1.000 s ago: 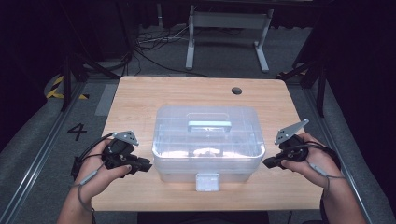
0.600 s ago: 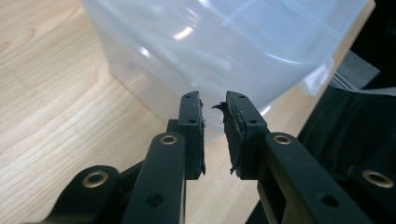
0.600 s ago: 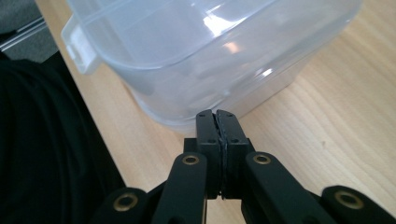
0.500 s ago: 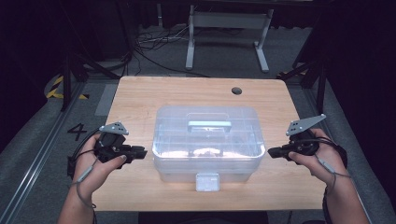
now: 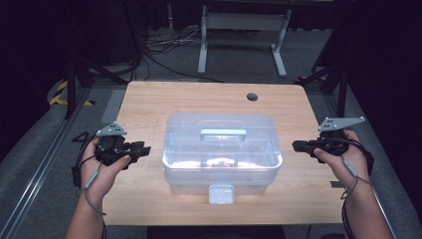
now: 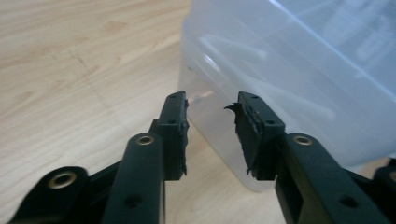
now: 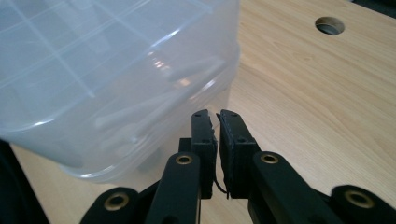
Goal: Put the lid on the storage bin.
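1. A clear plastic box (image 5: pixel 222 152) is sitting in the middle of the desk (image 5: pixel 149 104), lid shut and front latch (image 5: pixel 221 193) facing the person, so both short ends are lying open to a grip from either side.
2. The left gripper (image 5: pixel 142 148) is pointing at the box's left end; its jaws have just been opening, are standing apart, and are holding nothing.
3. The right gripper (image 5: pixel 297 145) is facing the right end, jaws just starting to part with only a narrow slit between them, nothing in them.
4. The left gripper view is showing its gripper (image 6: pixel 212 128) lining up near a lower corner of the box (image 6: pixel 299 70).
5. The right gripper view is showing divider lines through the lid (image 7: pixel 93 51), pale sticks inside, and the desk's cable hole (image 7: pixel 329 25).
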`<state>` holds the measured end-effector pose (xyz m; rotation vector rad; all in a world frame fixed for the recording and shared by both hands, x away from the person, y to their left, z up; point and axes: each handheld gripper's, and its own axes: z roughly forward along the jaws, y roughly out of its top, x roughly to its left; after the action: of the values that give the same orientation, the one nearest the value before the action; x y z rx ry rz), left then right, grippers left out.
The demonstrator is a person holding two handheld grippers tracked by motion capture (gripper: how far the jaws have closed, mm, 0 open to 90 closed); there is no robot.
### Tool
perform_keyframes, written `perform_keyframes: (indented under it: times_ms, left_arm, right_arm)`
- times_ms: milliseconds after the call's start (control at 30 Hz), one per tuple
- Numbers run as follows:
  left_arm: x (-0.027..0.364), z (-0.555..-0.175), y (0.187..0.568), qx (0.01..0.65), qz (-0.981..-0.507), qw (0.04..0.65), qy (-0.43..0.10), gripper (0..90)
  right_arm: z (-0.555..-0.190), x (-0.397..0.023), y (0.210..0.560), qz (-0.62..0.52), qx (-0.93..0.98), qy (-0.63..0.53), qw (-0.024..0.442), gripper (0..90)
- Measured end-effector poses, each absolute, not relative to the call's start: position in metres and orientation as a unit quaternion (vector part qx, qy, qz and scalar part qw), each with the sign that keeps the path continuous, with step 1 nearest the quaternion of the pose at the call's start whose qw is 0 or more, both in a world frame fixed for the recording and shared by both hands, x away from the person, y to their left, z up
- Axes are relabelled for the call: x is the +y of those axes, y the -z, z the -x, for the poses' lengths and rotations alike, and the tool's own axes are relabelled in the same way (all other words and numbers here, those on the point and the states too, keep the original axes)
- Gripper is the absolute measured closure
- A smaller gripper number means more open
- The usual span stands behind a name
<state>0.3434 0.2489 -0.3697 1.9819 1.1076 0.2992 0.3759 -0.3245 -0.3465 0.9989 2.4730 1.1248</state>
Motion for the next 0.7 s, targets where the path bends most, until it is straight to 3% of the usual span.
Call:
perform_keyframes:
  times_ms: [700]
  left_arm:
    - [0.251,-0.382,0.414,0.449,-0.790,0.390,-0.149,44.2]
  right_arm:
    - [-0.415,-0.363,0.408,-0.375,0.826,-0.392,0.156,78.5]
